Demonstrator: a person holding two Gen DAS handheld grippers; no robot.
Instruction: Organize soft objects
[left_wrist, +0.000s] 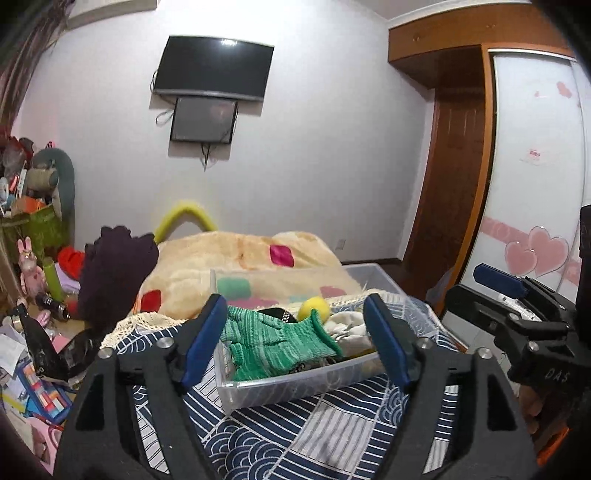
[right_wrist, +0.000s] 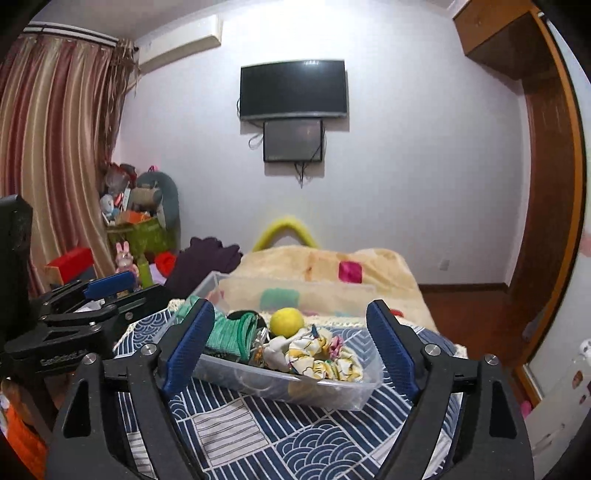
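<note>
A clear plastic bin (left_wrist: 280, 389) (right_wrist: 328, 395) sits on a blue patterned cloth (left_wrist: 295, 435) (right_wrist: 280, 435). It holds a green knit glove (left_wrist: 280, 343) (right_wrist: 227, 334), a yellow ball (left_wrist: 314, 308) (right_wrist: 287, 321), white fabric (left_wrist: 347, 326) and a floral yellow-white cloth (right_wrist: 317, 356). My left gripper (left_wrist: 297, 339) is open and empty, just short of the bin's near wall. My right gripper (right_wrist: 291, 347) is open and empty, also just short of the bin. Each gripper shows in the other's view: the right (left_wrist: 517, 295) and the left (right_wrist: 92, 299).
A beige blanket (left_wrist: 236, 258) (right_wrist: 332, 266) lies behind the bin. A dark purple garment (left_wrist: 114, 273) (right_wrist: 207, 258) hangs at the left. Clutter and toys (left_wrist: 33, 221) (right_wrist: 136, 214) fill the left corner. A wardrobe (left_wrist: 535, 184) stands at the right.
</note>
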